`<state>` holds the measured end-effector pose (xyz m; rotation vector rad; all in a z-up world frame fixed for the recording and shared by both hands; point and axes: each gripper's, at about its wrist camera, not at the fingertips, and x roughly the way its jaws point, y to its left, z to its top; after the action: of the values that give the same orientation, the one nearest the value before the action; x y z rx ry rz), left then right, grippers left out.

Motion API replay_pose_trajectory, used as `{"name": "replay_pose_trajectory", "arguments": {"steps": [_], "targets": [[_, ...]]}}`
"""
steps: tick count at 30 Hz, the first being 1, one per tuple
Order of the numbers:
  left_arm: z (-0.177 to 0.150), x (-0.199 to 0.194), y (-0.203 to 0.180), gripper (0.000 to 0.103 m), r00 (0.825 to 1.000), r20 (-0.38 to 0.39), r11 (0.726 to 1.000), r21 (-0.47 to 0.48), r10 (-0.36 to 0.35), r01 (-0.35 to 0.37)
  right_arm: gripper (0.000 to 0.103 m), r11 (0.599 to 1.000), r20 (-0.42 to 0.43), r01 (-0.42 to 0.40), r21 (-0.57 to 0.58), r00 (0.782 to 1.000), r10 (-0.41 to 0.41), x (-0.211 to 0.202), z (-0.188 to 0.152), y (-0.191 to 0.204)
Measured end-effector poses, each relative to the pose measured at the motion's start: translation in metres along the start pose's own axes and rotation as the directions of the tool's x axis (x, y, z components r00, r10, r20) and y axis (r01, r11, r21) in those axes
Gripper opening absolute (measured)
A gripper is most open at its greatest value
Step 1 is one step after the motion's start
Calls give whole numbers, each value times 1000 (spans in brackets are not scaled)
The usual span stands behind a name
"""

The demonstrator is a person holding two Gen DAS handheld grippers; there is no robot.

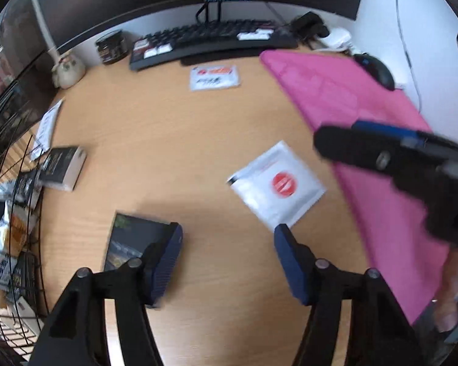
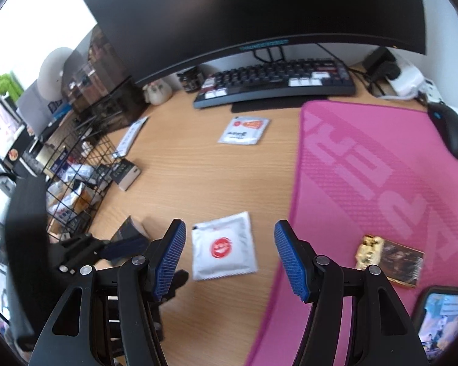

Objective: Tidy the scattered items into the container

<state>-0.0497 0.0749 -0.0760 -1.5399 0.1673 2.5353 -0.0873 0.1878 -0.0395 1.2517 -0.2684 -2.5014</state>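
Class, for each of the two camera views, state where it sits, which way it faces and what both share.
Left wrist: on the left gripper, facing down at the wooden desk; its open jaws and the right gripper show.
Right wrist: on the right gripper, facing down-forward; its open jaws and the left gripper show.
Shared: white red-dot sachet, black keyboard, pink mat.

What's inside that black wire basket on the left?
The wire basket holds a jumble of small packets and dark boxes. Whatever lies beneath them is covered.

Open desk (image 2: 198, 183) centre, wire basket (image 2: 85, 164) left
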Motion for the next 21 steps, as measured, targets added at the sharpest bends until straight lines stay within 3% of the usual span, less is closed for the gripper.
{"name": "replay_pose_trajectory", "arguments": {"steps": [5,9,21], "targets": [[1,-15,26,68,997,29,997,-42,70,-69,61,1000,-13,1,1,1000,-1,3,-2,-4],[-8,-16,69,68,993,4,987,-110,119,-118,61,1000,-37,-6,-14,999,6,12,-7,4],[-43,-26,107,69,988,-23,975,-163,152,-154,61,991,-119,-40,-129,993,24,56,-18,64]]}}
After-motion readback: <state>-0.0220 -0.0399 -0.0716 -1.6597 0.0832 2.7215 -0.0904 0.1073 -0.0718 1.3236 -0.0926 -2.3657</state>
